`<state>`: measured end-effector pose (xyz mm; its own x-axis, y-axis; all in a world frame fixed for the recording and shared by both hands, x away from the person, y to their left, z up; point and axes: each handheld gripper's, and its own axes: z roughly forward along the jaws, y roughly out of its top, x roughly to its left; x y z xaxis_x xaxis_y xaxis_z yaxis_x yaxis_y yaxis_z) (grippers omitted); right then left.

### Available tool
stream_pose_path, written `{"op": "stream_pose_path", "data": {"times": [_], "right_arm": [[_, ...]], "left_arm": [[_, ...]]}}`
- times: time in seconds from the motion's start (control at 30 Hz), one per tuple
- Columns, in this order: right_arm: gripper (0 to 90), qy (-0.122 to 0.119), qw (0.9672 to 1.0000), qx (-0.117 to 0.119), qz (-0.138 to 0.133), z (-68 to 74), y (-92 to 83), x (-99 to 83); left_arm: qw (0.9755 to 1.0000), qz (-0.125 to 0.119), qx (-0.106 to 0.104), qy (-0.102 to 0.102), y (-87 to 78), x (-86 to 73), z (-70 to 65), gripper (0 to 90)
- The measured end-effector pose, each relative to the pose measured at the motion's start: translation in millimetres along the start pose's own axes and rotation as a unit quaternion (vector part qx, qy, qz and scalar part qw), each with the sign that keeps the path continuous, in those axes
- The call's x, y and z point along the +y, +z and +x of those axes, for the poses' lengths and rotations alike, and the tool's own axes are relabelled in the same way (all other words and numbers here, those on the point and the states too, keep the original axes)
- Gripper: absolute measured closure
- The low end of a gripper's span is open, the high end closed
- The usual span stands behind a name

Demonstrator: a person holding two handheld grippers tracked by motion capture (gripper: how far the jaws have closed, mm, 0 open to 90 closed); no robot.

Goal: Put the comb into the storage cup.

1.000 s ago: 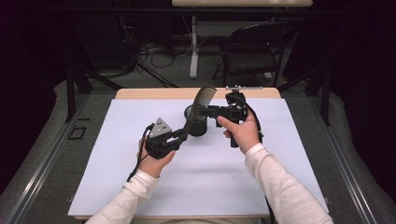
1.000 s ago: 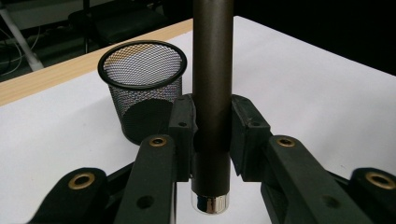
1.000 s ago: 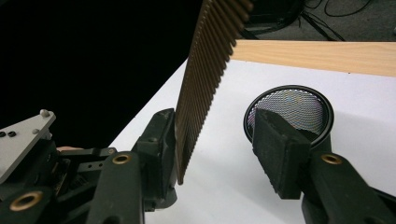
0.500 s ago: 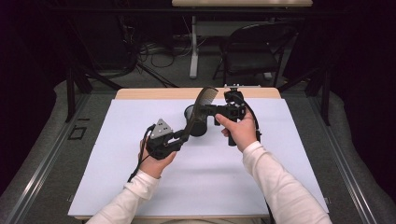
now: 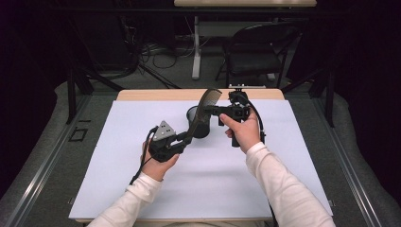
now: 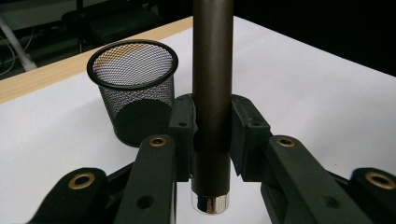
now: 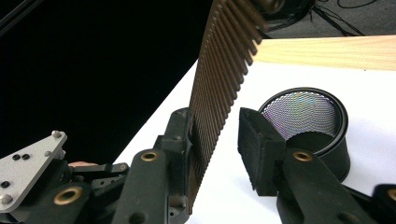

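The left gripper (image 5: 182,141) was clamped on the round dark handle of a brown comb (image 5: 202,112), its two pads pressed against either side of the shaft with the chrome end cap showing just below them in the left gripper view (image 6: 211,140). The comb rose from that grip at a slant, up and toward the far right, so that its toothed part stood above the table in the middle of the scene. The right gripper (image 5: 213,111) reached in from the right at the level of the teeth; in the right gripper view (image 7: 217,154) its jaws had just been closing around the comb (image 7: 219,88), with the toothed blade between them. One pad lay against the flat of the teeth, while the other pad was a little apart from the blade, so the right gripper was not yet gripping it. A black mesh cup (image 5: 198,122) stood upright on the white mat (image 5: 283,189), just behind and beneath the slanting comb, between the two grippers, and its open mouth was visible in both gripper views (image 6: 133,65) (image 7: 303,116). The mat covered most of a wooden table (image 5: 156,94), whose bare far edge showed beyond it.
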<state>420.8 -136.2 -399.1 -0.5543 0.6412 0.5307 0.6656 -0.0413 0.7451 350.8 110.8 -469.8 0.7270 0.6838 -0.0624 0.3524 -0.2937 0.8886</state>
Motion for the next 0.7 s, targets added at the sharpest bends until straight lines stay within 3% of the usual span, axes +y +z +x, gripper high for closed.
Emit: {"op": "stream_pose_path", "data": {"times": [0.7], "right_arm": [[76.0,0.038,0.9984,0.041,0.003,-4.9,2.6,0.7]], "left_arm": [[1.0,-0.001,-0.006,-0.002,0.3,-0.2,-1.7,72.8]]}}
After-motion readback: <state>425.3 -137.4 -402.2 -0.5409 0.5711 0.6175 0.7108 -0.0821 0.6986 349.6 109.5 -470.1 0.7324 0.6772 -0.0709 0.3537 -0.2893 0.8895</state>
